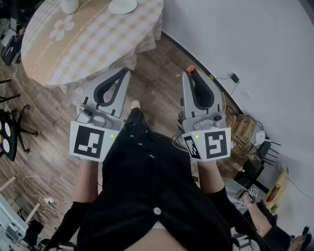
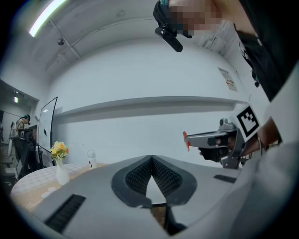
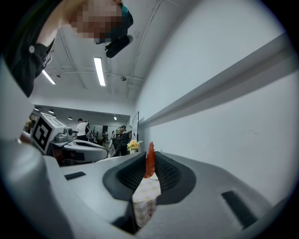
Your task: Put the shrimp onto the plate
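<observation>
**Short of the round table (image 1: 98, 39): shrimp (image 3: 150, 161) gripped, plate (image 1: 122, 6) not yet reached**

The right gripper (image 1: 192, 74) has its jaws closed on the orange shrimp. It is pinched upright between the ribbed pads, with its tip poking above the jaw tips. The left gripper (image 1: 123, 70) has its jaws pressed together with nothing between them. Both grippers are held out in front of the person's body over the wooden floor (image 1: 152, 93), pointing towards the table and well apart from the plate.

The white plate sits on the checked cloth at the table's far side, near a white vase (image 1: 69, 5). The part of it that shows looks bare. The pick-up therefore seems done. What is left, by my reading, is to carry the shrimp over the table, bring it above the plate and let go.

The head view alone gives the layout of plate, table and both grippers, but shows the shrimp only as an orange speck at the right jaw tips. The right gripper view shows the grip itself, with the checked cloth visible through the gap below the shrimp. The left gripper view shows its own pads meeting on nothing, the yellow flowers (image 2: 59, 150) in the vase and a small clear container (image 2: 91, 158) beside it. It also shows the right gripper side-on. I cannot make out the plate in that view.
</observation>
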The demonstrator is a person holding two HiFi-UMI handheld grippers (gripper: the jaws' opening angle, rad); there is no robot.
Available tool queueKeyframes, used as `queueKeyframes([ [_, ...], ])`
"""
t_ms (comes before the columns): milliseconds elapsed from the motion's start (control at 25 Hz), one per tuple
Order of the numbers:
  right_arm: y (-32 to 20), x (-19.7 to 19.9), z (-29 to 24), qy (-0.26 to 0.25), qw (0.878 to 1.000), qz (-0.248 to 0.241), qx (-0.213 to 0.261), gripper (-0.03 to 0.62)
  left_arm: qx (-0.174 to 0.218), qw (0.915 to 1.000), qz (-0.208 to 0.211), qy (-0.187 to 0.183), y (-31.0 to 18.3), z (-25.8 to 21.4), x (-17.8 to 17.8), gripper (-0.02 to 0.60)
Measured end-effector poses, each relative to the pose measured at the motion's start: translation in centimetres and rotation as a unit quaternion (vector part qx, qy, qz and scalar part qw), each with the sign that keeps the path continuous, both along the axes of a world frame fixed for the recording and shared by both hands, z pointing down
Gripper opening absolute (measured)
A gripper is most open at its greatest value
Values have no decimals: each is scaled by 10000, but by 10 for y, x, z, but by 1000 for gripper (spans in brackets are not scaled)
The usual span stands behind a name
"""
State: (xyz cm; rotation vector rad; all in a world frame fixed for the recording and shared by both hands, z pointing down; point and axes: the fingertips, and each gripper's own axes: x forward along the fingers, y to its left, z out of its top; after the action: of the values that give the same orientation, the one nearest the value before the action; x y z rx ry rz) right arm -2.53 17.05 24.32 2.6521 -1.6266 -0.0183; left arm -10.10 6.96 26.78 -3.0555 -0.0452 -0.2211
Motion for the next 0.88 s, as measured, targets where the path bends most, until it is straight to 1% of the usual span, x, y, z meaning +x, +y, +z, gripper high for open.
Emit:
queueKeyframes([
  [120,-18,13,-5,-21,10000,59,10,46,-12,10000,54,6,-19,-5,15,0],
  [440,-42,47,-1,-27,9998,177,10,46,-6,9998,176,6,-45,1,52,2],
  [720,-74,69,-2,9,9997,236,2,46,-49,9996,282,23,-72,1,77,1],
  [880,-88,80,-3,40,9996,279,-24,46,-107,9996,255,33,-90,4,86,0],
])
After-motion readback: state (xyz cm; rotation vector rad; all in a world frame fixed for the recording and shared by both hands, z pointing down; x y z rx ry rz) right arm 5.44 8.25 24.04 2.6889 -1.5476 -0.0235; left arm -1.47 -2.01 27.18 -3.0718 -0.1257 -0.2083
